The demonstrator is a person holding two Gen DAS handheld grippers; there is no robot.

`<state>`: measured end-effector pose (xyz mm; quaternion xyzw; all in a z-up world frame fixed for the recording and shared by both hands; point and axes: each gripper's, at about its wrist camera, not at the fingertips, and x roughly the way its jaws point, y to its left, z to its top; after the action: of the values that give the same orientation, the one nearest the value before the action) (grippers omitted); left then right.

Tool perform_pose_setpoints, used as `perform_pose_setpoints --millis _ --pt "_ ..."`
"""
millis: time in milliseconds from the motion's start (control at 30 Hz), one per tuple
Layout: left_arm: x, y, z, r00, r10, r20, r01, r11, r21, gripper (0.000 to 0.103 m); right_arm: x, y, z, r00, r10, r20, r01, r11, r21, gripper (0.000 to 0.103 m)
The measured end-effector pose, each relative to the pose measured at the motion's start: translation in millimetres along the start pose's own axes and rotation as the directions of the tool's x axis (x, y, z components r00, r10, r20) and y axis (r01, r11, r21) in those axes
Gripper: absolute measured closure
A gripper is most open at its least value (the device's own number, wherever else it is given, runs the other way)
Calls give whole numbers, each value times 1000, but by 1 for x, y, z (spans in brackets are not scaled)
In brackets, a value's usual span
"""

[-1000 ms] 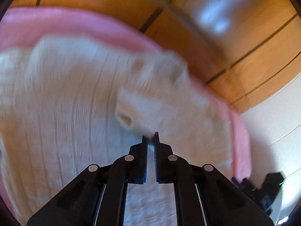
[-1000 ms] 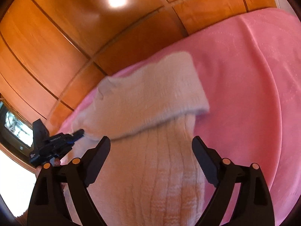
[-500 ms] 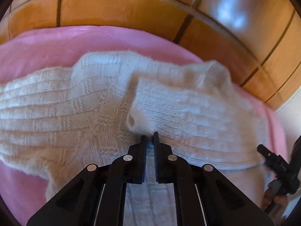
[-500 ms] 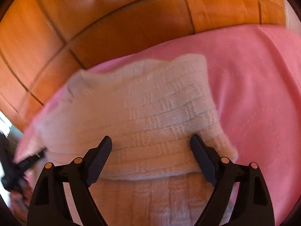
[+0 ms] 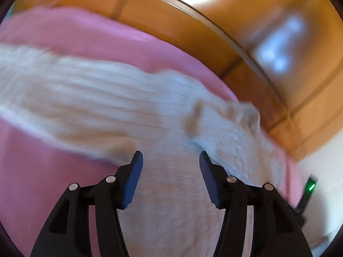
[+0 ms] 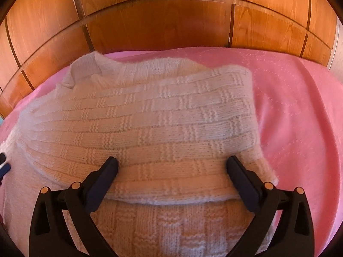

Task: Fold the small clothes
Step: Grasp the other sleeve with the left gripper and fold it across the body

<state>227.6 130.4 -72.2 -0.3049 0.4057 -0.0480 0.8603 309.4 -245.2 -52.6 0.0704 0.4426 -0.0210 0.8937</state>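
A cream knitted sweater lies on a pink blanket, with one part folded across its body. In the right wrist view my right gripper is open and empty, its fingers spread just above the folded layer's near edge. In the left wrist view the sweater is blurred by motion. My left gripper is open and empty over the sweater, near a folded sleeve end.
Wooden wardrobe panels rise behind the blanket. The left gripper's tip shows at the left edge of the right wrist view. The other gripper with a green light shows at the right edge of the left wrist view.
My left gripper was shut on the sweater's sleeve and has opened and let it go, moving quickly. My right gripper has stayed open and shifted over the folded layer.
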Motion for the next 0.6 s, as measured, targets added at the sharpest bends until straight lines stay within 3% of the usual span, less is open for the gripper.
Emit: perform_pose_setpoints --millis 133,200,333,467,600 --pt "-54 75 15 995 66 73 -53 984 -168 49 4 0 4 999 -49 11 49 998 -31 2" --pt "-77 111 22 987 121 103 -92 964 -248 49 0 -6 2 999 -44 16 45 999 -28 2" --pt "-121 191 38 957 249 150 -159 880 -447 49 -7 -18 -1 999 -42 18 43 999 -26 2" --pt "-136 236 56 946 282 161 -150 818 -555 49 -17 -22 -5 999 -51 19 52 998 -35 2" --pt "-135 260 76 939 304 162 -149 781 -606 49 -19 -26 -6 998 -59 21 59 997 -41 2"
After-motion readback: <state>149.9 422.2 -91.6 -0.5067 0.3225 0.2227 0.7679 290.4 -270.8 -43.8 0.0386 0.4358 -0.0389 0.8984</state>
